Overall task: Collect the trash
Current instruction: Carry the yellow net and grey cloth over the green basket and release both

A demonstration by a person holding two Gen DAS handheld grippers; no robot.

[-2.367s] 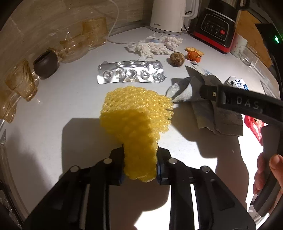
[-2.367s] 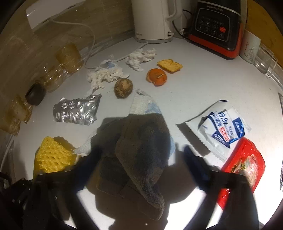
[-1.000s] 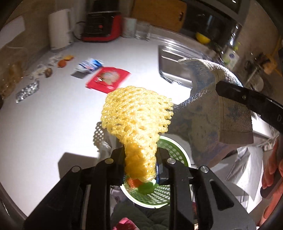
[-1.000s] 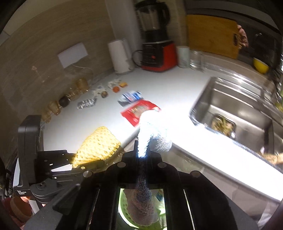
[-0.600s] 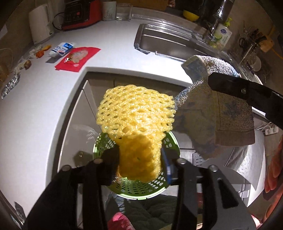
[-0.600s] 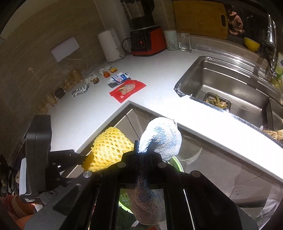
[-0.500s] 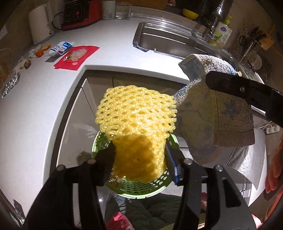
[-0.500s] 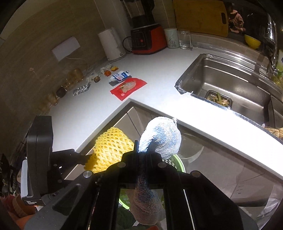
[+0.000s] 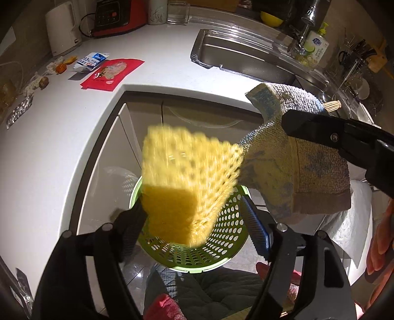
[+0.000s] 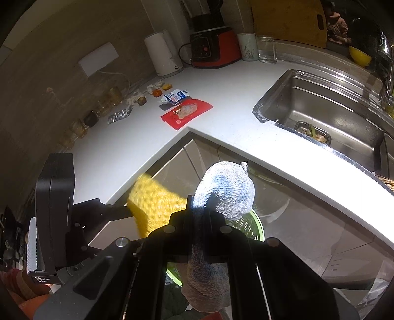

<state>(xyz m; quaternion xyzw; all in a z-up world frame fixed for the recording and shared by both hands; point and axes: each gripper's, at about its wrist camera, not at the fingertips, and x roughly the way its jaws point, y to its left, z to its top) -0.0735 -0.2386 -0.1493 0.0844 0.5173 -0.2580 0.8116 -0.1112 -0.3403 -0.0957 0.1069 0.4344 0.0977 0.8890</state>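
My left gripper [image 9: 194, 221] is open above a green perforated bin [image 9: 221, 246] on the floor below the counter. The yellow foam fruit net [image 9: 187, 179] is blurred and loose between the spread fingers, over the bin. It also shows in the right wrist view [image 10: 152, 204]. My right gripper [image 10: 199, 216] is shut on a grey-blue cloth [image 10: 226, 192], held beside the net over the bin [image 10: 248, 226]; the cloth [image 9: 295, 157] hangs at the right in the left wrist view.
On the white counter [image 9: 49, 147] lie a red packet [image 9: 110, 73], a white-blue wrapper [image 9: 90, 61], a foil blister pack [image 9: 18, 112], tissue and peel scraps [image 9: 59, 67]. A kettle [image 9: 62, 27] and blender [image 9: 113, 14] stand at the back. A sink [image 10: 327, 110] is at the right.
Both grippers carried the net and the cloth from the counter to above the green bin. My left gripper has now opened, and the net is slipping free.
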